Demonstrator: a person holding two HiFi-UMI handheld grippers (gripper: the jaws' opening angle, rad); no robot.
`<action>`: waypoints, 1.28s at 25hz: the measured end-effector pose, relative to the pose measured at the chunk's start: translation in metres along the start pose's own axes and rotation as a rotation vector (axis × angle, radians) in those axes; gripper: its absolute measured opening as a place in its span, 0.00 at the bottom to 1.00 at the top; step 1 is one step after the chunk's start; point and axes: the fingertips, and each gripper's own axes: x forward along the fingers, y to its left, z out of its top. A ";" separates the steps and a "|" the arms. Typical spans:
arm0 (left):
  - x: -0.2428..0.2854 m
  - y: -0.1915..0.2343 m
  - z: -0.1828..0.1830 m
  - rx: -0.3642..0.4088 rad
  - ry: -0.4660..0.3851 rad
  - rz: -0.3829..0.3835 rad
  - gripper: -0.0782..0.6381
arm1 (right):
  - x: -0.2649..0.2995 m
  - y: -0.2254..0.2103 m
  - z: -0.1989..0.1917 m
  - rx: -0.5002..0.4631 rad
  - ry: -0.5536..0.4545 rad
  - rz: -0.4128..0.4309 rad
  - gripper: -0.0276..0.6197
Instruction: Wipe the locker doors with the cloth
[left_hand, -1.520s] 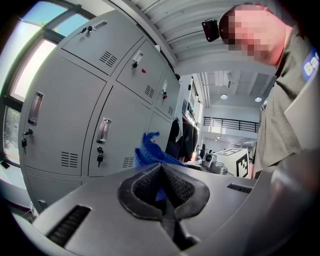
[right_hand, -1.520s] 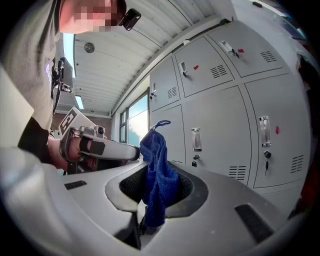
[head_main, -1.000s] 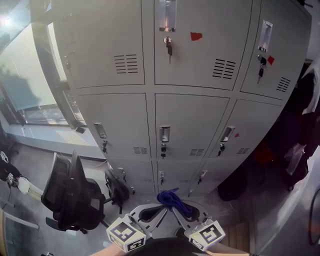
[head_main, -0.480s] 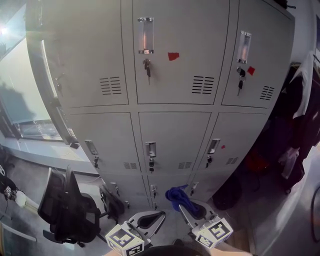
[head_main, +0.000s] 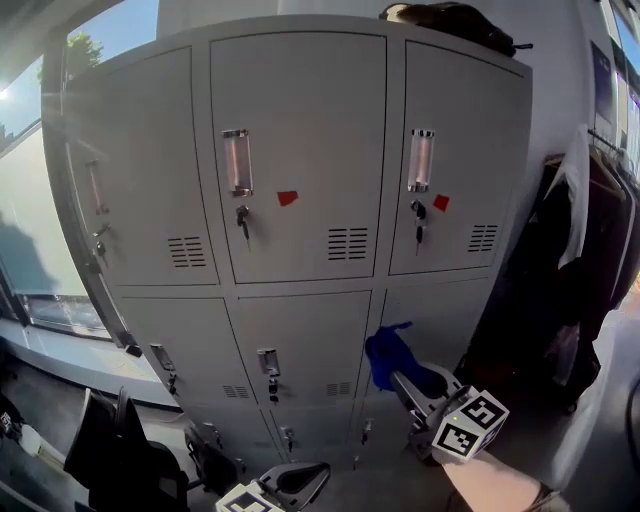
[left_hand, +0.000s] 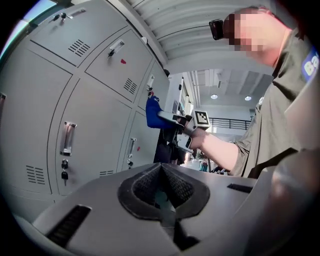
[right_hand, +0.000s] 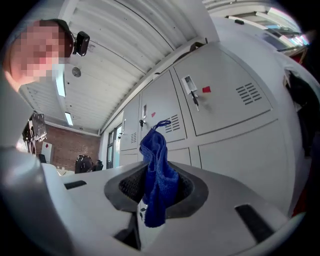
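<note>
The grey lockers (head_main: 300, 200) stand in three columns of doors, each with a handle and a key. A blue cloth (head_main: 388, 355) is pinched in my right gripper (head_main: 410, 382), raised in front of the middle-row door on the right, close to it; I cannot tell whether it touches. In the right gripper view the cloth (right_hand: 157, 175) sticks up from between the shut jaws of the right gripper (right_hand: 157, 192). My left gripper (head_main: 292, 484) hangs low at the bottom edge. In its own view the left gripper (left_hand: 162, 187) is shut on nothing.
Dark clothes (head_main: 585, 260) hang on a rack right of the lockers. A black office chair (head_main: 120, 450) stands at the lower left below a window (head_main: 30, 240). A dark bag (head_main: 450, 15) lies on top of the lockers.
The right gripper has risen with the cloth and moved right, up to the middle-row doors. The left gripper has dropped to the frame's bottom edge. The view has tilted upward.
</note>
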 end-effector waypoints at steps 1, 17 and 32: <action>0.006 -0.001 0.009 0.009 -0.008 -0.005 0.12 | 0.001 -0.004 0.013 0.005 -0.005 0.013 0.17; 0.090 -0.012 0.186 0.106 -0.113 -0.115 0.12 | 0.017 -0.047 0.174 -0.021 -0.013 0.164 0.17; 0.104 -0.049 0.249 0.115 -0.097 -0.231 0.12 | 0.063 -0.079 0.349 -0.125 -0.100 0.051 0.17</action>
